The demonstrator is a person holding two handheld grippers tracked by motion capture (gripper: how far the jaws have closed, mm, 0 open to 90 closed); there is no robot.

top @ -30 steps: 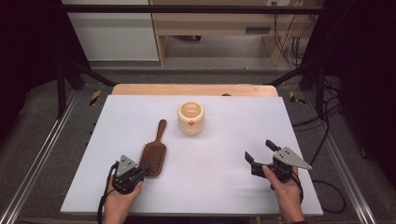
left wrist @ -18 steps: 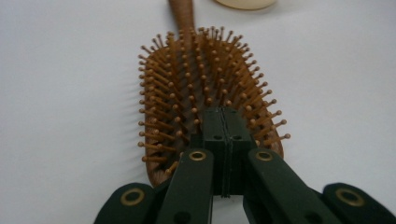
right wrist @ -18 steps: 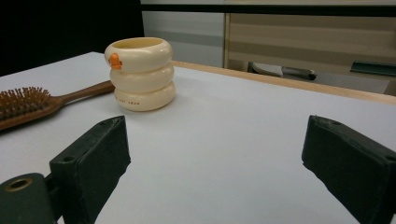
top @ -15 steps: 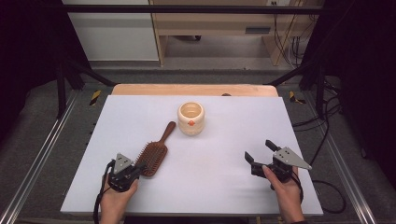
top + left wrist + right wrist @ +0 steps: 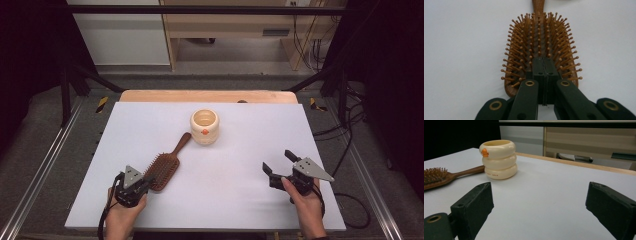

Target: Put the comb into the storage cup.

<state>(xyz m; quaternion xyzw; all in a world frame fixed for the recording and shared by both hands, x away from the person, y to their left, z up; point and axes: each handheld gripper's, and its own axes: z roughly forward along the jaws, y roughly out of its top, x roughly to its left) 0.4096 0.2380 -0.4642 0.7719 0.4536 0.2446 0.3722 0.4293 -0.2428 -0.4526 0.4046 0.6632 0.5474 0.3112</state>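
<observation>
Your cream, three-ringed ceramic cup (image 5: 204, 126) stands upright just above the middle of the high view, its mouth open upward; what shows of its inside looks bare. An orange mark (image 5: 484, 152) sits on its top ring, and a line of small dark writing runs along the bottom ring in the right gripper view, too fine to read.

The brown wooden paddle hairbrush (image 5: 165, 166) lies bristles up in the lower left of the high view, its handle running up and right until the tip reaches the cup's base; whether they touch you cannot tell. Your left gripper (image 5: 144, 181) sits at the brush's rounded end. In the left gripper view its jaws (image 5: 544, 72) are pressed together among the bristles over the lower middle of the brush head (image 5: 541, 47); whether they pinch any bristles is not clear.

Your right gripper (image 5: 280, 162) rests in the lower right of the high view, well apart from brush and cup, released, its jaws spread wide over bare white tabletop (image 5: 544, 195).
</observation>
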